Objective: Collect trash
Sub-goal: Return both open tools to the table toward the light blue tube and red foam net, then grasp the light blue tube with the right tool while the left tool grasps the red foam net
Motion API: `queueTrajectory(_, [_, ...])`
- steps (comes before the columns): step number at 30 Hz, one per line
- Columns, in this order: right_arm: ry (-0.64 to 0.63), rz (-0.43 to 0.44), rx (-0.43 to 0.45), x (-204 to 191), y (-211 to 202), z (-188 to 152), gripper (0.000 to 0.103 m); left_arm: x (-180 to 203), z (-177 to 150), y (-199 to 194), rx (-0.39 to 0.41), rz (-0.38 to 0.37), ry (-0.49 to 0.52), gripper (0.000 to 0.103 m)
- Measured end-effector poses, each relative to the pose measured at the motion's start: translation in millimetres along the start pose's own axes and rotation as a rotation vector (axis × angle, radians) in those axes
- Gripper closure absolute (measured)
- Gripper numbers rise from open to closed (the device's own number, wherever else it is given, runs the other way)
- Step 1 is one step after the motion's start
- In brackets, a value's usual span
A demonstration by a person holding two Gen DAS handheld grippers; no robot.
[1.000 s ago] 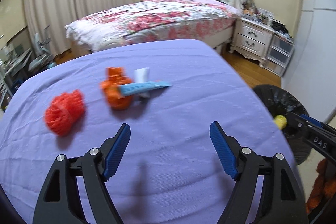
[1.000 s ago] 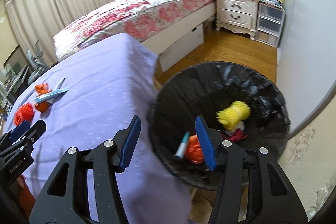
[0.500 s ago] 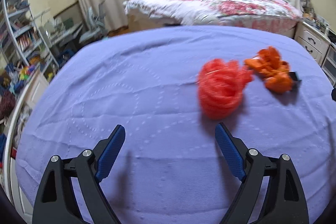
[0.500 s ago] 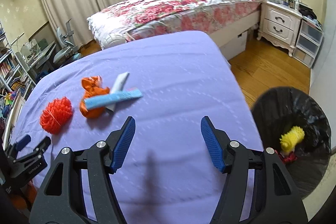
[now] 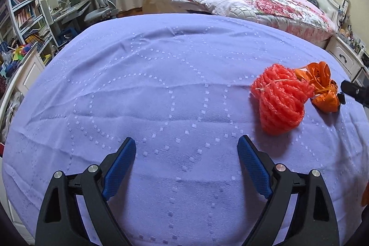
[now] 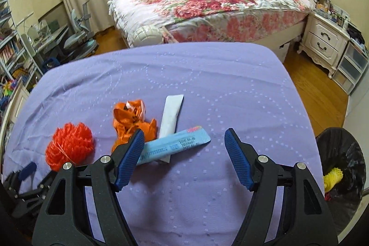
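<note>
while both hand-held grippers (image 6: 184, 153) gape empty, blue sachet (image 6: 175, 145) lies lengthwise left-right, white tube (image 6: 171, 113) pointing away

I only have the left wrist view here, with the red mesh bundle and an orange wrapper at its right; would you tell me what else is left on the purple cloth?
Observer: Two more pieces. A blue sachet lies across a white tube, just right of the orange wrapper.
Operator: Thanks. Where is the bin?
Observer: A black-lined bin stands on the floor off the cloth's right edge, with a yellow mesh piece inside.
Operator: Is the right gripper carrying anything?
Observer: No. The right gripper is empty above the cloth; its jaws have just been opening, and the sachet's left end passes behind its left finger.
</note>
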State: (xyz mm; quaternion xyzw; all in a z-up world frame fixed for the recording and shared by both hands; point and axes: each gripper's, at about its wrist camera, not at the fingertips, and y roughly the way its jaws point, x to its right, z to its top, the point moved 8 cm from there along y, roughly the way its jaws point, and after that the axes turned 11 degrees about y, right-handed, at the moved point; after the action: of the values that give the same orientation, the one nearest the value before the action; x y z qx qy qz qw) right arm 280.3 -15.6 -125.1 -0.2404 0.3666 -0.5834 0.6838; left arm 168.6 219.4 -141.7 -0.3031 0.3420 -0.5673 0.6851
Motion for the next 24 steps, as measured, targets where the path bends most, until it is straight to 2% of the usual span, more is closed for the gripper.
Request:
queueTrajectory(4, [-0.021,-0.035,-0.014,9.8,-2.5,-18.7,0.033,0.1,0.3,1.7,0.008,-0.011,0.009,0.012])
queueTrajectory(12, [0.017,-0.114,-0.011,49.7,-6.6,-38.5,0.033,2.0,0.3,2.2,0.009,-0.017,0.018,0.008])
queueTrajectory(18, [-0.009,-0.09,0.004,36.1,-7.3,-32.9,0.033,1.8,0.3,2.1,0.006,-0.012,0.017,0.008])
queueTrajectory(19, [-0.02,-0.086,0.001,32.6,-5.5,-32.0,0.035,2.0,0.2,1.7,0.007,-0.013,0.017,0.008])
queueTrajectory(23, [-0.057,-0.081,-0.021,24.8,3.6,-33.3,0.054,2.7,1.5,2.9,0.005,-0.009,0.015,0.007])
queueTrajectory(24, [-0.067,-0.089,-0.016,24.6,2.7,-33.8,0.055,2.5,1.5,3.0,0.005,-0.007,0.014,0.007])
